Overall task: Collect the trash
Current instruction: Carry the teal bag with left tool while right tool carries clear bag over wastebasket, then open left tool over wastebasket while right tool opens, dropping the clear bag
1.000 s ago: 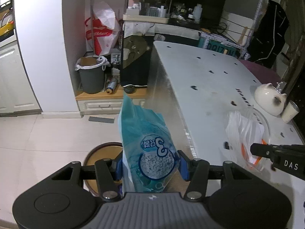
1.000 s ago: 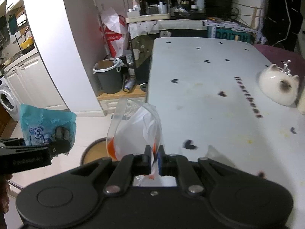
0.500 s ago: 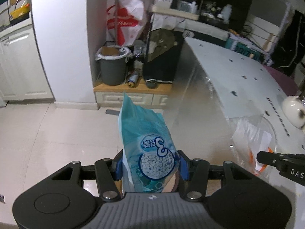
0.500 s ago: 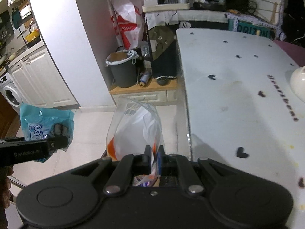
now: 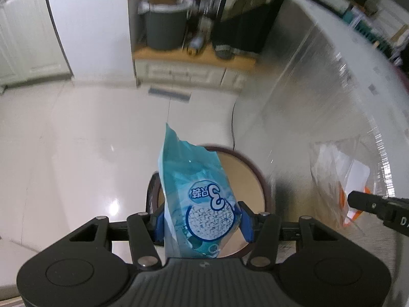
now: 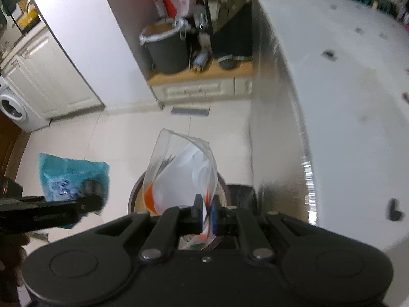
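Note:
My left gripper (image 5: pixel 202 217) is shut on a blue plastic wrapper (image 5: pixel 196 192) with a large "3" printed on it. Right below it stands a round brown-rimmed bin (image 5: pixel 253 176) on the floor. My right gripper (image 6: pixel 206 211) is shut on a clear plastic bag (image 6: pixel 181 171) with white and orange print, which hangs over the same bin (image 6: pixel 135 194). In the right wrist view the blue wrapper (image 6: pixel 64 176) and the left gripper (image 6: pixel 87 199) show at the left. The clear bag (image 5: pixel 337 179) and the right gripper's fingertip (image 5: pixel 358 199) appear at the right of the left wrist view.
The white table (image 6: pixel 345 102) with dark heart marks runs along the right, its clear cover hanging down the side (image 5: pixel 319 102). A grey lined waste bucket (image 6: pixel 166 48) stands on a low wooden ledge at the back. A washing machine (image 6: pixel 12 110) is at far left. Pale floor tiles (image 5: pixel 76 140) spread between.
Both grippers have come off the table edge and sunk toward the floor, tilting further down. The round bin now lies directly under both held items. Neither grip has altered.

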Available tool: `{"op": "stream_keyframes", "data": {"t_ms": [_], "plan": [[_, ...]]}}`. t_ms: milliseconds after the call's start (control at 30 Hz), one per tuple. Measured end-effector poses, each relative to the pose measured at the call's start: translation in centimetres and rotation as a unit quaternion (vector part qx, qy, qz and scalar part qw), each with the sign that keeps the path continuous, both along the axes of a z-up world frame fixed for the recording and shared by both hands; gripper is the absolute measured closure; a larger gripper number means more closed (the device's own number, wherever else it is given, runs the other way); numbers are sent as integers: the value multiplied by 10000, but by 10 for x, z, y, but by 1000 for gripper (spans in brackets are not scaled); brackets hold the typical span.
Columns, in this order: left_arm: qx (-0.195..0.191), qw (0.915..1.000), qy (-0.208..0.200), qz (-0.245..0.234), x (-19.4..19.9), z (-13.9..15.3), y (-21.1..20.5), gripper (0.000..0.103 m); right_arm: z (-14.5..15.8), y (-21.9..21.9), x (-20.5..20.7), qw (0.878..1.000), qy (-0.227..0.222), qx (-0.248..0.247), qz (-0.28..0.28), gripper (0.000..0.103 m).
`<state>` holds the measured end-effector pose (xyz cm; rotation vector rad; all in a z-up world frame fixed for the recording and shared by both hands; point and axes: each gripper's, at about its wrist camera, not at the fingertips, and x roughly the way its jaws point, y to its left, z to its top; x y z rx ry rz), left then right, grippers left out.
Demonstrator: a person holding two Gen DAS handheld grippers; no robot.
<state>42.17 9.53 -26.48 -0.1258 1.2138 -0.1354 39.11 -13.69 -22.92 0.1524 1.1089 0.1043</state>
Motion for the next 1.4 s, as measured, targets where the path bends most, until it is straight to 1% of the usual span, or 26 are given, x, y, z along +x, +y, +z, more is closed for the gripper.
{"op": "stream_keyframes", "data": {"t_ms": [133, 267, 400, 500, 600, 633, 667, 700, 733, 800, 1033, 1200, 1333, 1400], "plan": [[-93, 9985, 546, 30, 17, -45, -1, 48, -31, 9, 17, 9995, 302, 42, 100, 97], [-256, 9939, 1057, 180, 26, -86, -1, 48, -62, 15, 29, 9980, 608, 59, 134, 97], [-416, 9853, 1575, 521, 31, -121, 2, 48, -86, 17, 39, 9965, 827, 52, 107, 97], [-632, 9756, 1906, 883, 32, -144, 7, 48, -98, 17, 43, 9958, 914, 58, 94, 97], [-820, 9675, 2086, 1171, 29, -159, 12, 45, -107, 15, 47, 9952, 978, 85, 38, 97], [-825, 9662, 2120, 1215, 28, -162, 13, 42, -110, 14, 48, 9949, 1003, 94, 15, 97], [-806, 9658, 2144, 1218, 28, -163, 13, 41, -112, 13, 49, 9947, 1023, 103, -2, 97], [-785, 9662, 2148, 1191, 28, -165, 13, 38, -114, 12, 51, 9945, 1042, 113, -11, 97], [-753, 9669, 2149, 1155, 30, -166, 12, 30, -117, 12, 53, 9942, 1064, 123, -12, 97], [-623, 9690, 2140, 1070, 31, -166, 10, 20, -122, 14, 55, 9939, 1099, 131, -8, 97], [-192, 9777, 1998, 614, 29, -166, 6, 17, -135, 15, 59, 9919, 1242, 247, 18, 97], [-39, 9823, 1827, 415, 22, -157, 10, 14, -144, 23, 65, 9899, 1367, 386, -3, 97], [22, 9851, 1686, 334, 17, -152, 14, 10, -151, 34, 73, 9874, 1449, 640, -69, 96], [44, 9860, 1633, 347, 16, -148, 18, 8, -154, 39, 79, 9839, 1496, 968, -143, 96]]}}
